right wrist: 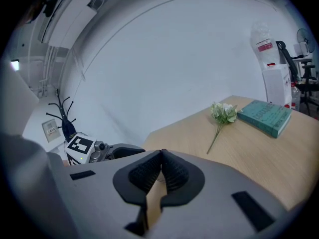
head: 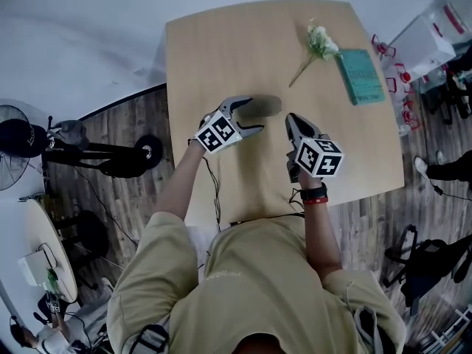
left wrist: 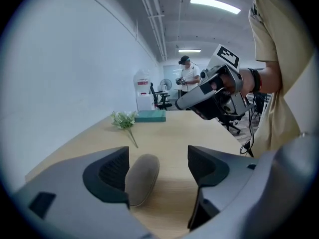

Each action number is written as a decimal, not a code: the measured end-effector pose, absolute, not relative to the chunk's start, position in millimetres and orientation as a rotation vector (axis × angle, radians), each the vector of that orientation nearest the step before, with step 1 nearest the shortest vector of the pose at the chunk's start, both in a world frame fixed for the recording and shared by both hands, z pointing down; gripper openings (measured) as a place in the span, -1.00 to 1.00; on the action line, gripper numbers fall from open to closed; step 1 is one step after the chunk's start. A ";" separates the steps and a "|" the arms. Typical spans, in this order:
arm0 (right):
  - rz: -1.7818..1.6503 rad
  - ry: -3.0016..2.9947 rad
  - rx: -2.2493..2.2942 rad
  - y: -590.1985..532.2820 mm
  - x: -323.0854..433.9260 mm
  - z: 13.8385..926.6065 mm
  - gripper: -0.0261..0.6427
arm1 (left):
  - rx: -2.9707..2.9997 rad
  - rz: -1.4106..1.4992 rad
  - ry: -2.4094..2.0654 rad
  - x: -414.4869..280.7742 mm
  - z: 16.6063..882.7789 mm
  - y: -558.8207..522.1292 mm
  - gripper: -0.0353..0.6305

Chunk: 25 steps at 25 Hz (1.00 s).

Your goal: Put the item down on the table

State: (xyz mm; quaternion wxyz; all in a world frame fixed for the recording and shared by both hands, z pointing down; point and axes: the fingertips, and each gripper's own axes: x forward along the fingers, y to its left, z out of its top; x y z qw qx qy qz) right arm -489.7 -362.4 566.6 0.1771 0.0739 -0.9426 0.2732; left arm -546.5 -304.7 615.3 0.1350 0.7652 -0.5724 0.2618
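A taupe oblong soft case (head: 267,107) lies flat on the light wooden table (head: 214,57). My left gripper (head: 255,115) is open around its near end. In the left gripper view the case (left wrist: 142,178) rests on the tabletop between the spread jaws of the left gripper (left wrist: 158,167), close against the left jaw and well apart from the right one. My right gripper (head: 293,122) hovers just right of the case, shut and empty. The right gripper view shows the right gripper (right wrist: 160,156) with its ribbed pads pressed together, and the left gripper (right wrist: 84,148) at the left.
A small white flower sprig (head: 318,43) and a teal book (head: 360,75) lie at the table's far right. Clear plastic boxes (head: 435,35) stand beyond the right edge. A fan (head: 15,142) and stands are on the floor at left. A person (left wrist: 188,78) stands far off.
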 end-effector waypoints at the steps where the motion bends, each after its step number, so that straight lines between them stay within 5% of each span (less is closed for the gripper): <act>1: 0.768 -2.678 0.210 -359.2 -487.2 561.4 -0.88 | 2.219 0.724 -1.676 -541.7 606.7 -300.4 0.25; 15: 0.693 -2.773 0.237 -317.8 -435.5 514.5 -0.88 | 2.149 0.404 -1.938 -474.4 536.4 -242.1 0.23; 19: 0.664 -2.777 0.233 -301.0 -421.1 508.0 -0.88 | 2.111 0.315 -2.038 -461.4 520.1 -223.4 -0.11; 25: 0.601 -2.800 0.225 -281.4 -404.5 499.3 -0.88 | 2.017 0.186 -2.164 -455.0 503.9 -192.8 -0.27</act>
